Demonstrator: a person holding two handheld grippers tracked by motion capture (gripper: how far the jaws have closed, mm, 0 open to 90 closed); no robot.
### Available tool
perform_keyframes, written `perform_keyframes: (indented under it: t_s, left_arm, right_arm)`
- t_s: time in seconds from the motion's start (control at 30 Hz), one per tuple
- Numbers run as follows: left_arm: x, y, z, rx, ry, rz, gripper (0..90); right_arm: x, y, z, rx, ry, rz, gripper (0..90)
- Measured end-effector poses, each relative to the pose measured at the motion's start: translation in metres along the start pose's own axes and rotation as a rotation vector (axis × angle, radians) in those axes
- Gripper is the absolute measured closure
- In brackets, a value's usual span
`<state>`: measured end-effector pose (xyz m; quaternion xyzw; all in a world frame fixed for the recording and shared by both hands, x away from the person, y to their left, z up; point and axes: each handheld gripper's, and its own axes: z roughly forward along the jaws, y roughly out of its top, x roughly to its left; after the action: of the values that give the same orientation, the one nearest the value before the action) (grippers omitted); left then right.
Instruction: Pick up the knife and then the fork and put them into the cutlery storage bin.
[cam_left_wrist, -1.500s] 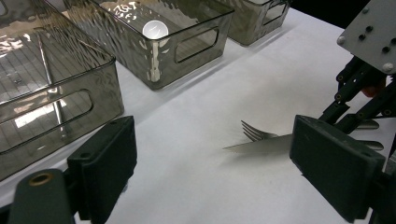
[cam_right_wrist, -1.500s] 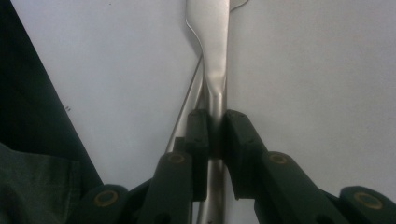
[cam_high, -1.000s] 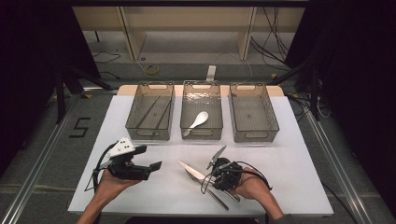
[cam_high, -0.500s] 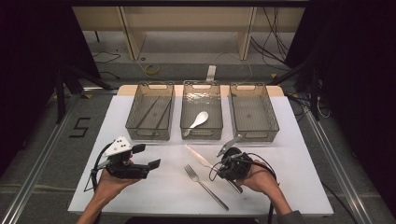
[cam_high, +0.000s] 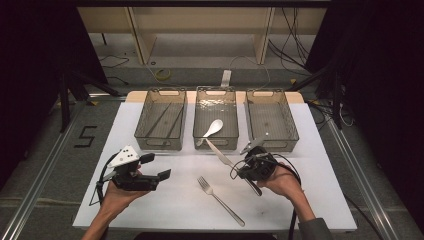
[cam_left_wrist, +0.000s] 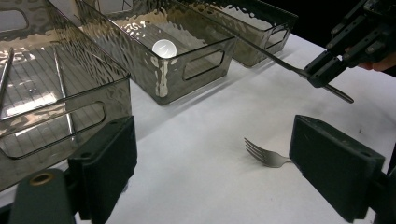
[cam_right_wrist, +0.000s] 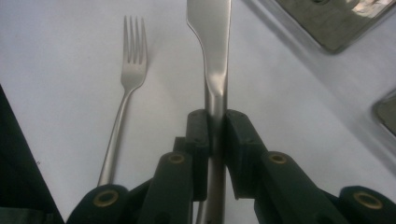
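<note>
Above the table's right front, the knife (cam_high: 219, 152) is up off the cloth now, lifted from beside the fork (cam_high: 220, 199) and clamped by its handle in the right gripper (cam_right_wrist: 215, 123), blade aimed toward the three bins. That reads as a sorting run, with the right bin (cam_high: 295, 131) nearest. The left gripper (cam_high: 159, 167) hovers, jaws apart, holding nothing.

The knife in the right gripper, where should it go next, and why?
Probably forward into the empty right bin. The right gripper is clamped on the knife, which is lifted off the table; the left bin holds thin sticks and the middle bin a spoon.
</note>
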<state>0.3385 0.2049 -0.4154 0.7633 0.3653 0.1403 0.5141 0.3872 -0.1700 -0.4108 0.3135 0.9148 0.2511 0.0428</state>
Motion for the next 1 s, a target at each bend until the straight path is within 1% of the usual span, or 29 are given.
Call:
perform_keyframes:
  t_s: [0.17, 0.2, 0.27, 0.3, 0.33, 0.37, 0.47, 0.5, 0.53, 0.57, 0.6, 0.67, 0.8, 0.83, 0.87, 0.9, 1.0]
  left_arm:
    - [0.0, 0.0, 0.0, -0.008, 0.001, -0.004, 14.5]
    - [0.0, 0.0, 0.0, -0.008, 0.001, -0.004, 14.5]
    - [0.0, 0.0, 0.0, -0.009, 0.002, -0.004, 14.5]
    - [0.0, 0.0, 0.0, -0.009, 0.002, -0.004, 14.5]
    - [0.0, 0.0, -0.001, -0.01, 0.002, -0.004, 14.5]
    - [0.0, 0.0, -0.001, -0.01, 0.003, -0.004, 14.5]
    - [0.001, 0.0, -0.001, -0.011, 0.004, -0.007, 14.5]
    - [0.001, 0.0, -0.001, -0.011, 0.003, -0.01, 14.5]
    - [0.001, 0.001, -0.001, -0.016, 0.001, -0.015, 14.5]
    - [0.001, 0.001, -0.002, -0.019, 0.0, -0.018, 14.5]
    - [0.001, 0.001, -0.002, -0.021, 0.001, -0.018, 14.5]
    - [0.002, 0.001, -0.002, -0.024, 0.002, -0.021, 14.5]
    - [0.002, 0.001, -0.003, -0.029, 0.002, -0.02, 14.5]
    - [0.002, 0.001, -0.003, -0.029, 0.003, -0.02, 14.5]
    - [0.002, 0.001, -0.003, -0.031, 0.003, -0.022, 14.5]
    - [0.002, 0.001, -0.003, -0.032, 0.004, -0.022, 14.5]
    - [0.002, 0.001, -0.003, -0.036, 0.004, -0.024, 14.5]
  right_arm:
    - [-0.006, 0.002, -0.004, -0.025, -0.012, 0.013, 80.7]
    - [-0.006, 0.003, -0.005, -0.025, -0.01, 0.027, 80.7]
    - [-0.008, 0.004, -0.007, -0.034, -0.018, 0.034, 80.7]
    - [-0.01, 0.004, -0.007, -0.044, -0.025, 0.023, 80.7]
    - [-0.011, 0.005, -0.009, -0.044, -0.02, 0.041, 80.7]
    - [-0.013, 0.006, -0.009, -0.058, -0.026, 0.028, 80.7]
    - [-0.016, 0.008, -0.011, -0.077, -0.035, 0.037, 80.7]
    - [-0.017, 0.009, -0.012, -0.079, -0.028, 0.046, 80.7]
    - [-0.019, 0.009, -0.012, -0.086, -0.033, 0.038, 80.7]
    - [-0.02, 0.01, -0.013, -0.09, -0.037, 0.051, 80.7]
    - [-0.022, 0.011, -0.013, -0.097, -0.037, 0.048, 80.8]
    - [-0.024, 0.013, -0.015, -0.107, -0.045, 0.058, 80.7]
    - [-0.03, 0.017, -0.021, -0.133, -0.053, 0.065, 80.7]
    - [-0.032, 0.019, -0.023, -0.141, -0.058, 0.069, 80.7]
    - [-0.033, 0.02, -0.026, -0.144, -0.059, 0.087, 80.7]
    - [-0.035, 0.022, -0.028, -0.151, -0.061, 0.093, 80.7]
    - [-0.042, 0.026, -0.033, -0.171, -0.074, 0.097, 80.7]
